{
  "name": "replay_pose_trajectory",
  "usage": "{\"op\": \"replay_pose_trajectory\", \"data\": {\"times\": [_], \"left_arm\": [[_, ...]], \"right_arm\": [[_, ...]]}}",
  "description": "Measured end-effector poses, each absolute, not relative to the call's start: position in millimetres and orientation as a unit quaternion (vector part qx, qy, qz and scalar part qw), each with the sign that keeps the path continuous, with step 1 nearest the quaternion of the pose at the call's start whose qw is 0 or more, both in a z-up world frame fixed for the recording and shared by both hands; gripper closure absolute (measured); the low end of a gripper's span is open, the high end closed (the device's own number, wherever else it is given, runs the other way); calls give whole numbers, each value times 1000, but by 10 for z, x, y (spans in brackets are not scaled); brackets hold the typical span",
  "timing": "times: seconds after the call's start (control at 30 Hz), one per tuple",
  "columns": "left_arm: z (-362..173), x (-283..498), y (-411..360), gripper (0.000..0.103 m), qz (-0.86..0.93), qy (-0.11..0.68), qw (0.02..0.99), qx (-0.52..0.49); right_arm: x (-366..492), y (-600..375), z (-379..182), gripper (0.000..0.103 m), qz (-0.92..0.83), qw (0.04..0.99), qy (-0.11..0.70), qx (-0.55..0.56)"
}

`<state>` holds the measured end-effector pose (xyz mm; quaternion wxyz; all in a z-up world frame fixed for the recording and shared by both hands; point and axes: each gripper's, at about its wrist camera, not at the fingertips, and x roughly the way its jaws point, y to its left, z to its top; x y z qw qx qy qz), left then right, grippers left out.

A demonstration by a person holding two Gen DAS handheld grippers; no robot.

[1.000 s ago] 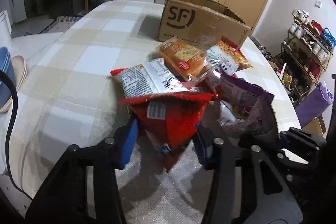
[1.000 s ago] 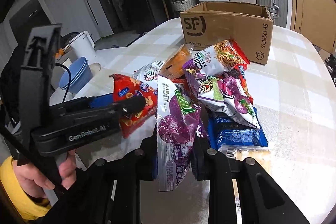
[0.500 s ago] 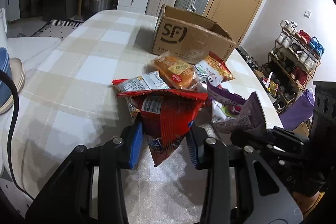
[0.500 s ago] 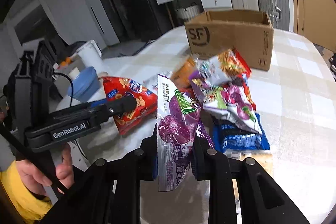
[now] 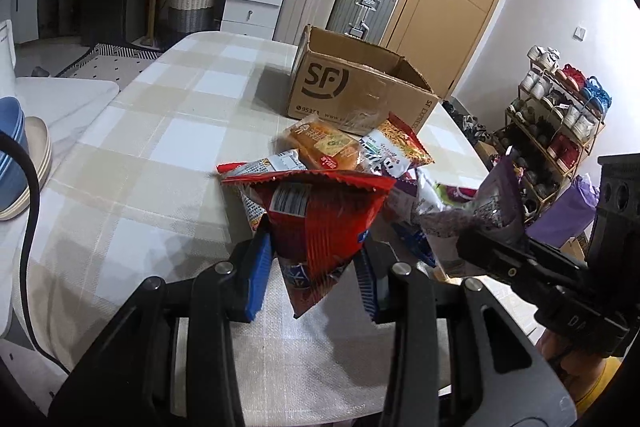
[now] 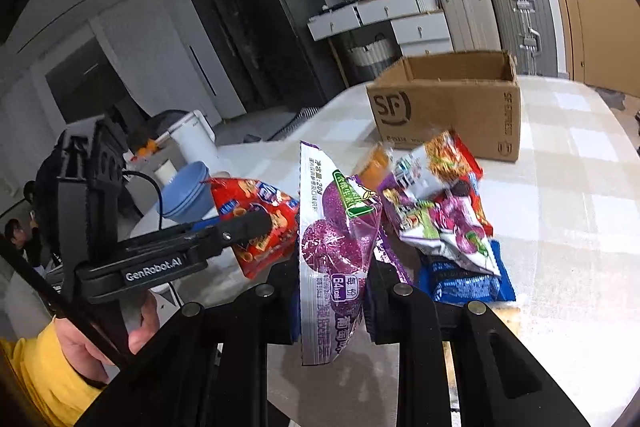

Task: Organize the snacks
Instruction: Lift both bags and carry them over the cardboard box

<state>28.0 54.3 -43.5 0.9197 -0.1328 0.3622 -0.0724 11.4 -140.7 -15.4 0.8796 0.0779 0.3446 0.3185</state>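
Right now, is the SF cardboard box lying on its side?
No. The SF cardboard box stands upright on the checked tablecloth, its open top facing up.

Blue bowls beside a white kettle, suitcases behind

Cardboard box: bore "SF" logo, "95338", "SF EXPRESS" on its side.
Left gripper: read "GenRobot.AI".
Purple snack packet: showed "64 kcal", "20g".
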Motion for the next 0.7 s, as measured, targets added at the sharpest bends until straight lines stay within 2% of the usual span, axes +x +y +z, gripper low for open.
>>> {"op": "replay_pose_trajectory", "data": {"times": [0.7], "left_arm": [[293, 162, 401, 69, -91, 316, 938, -113]], "right_arm": [[-109, -1702, 388, 80, 319, 899, 261, 150]]}}
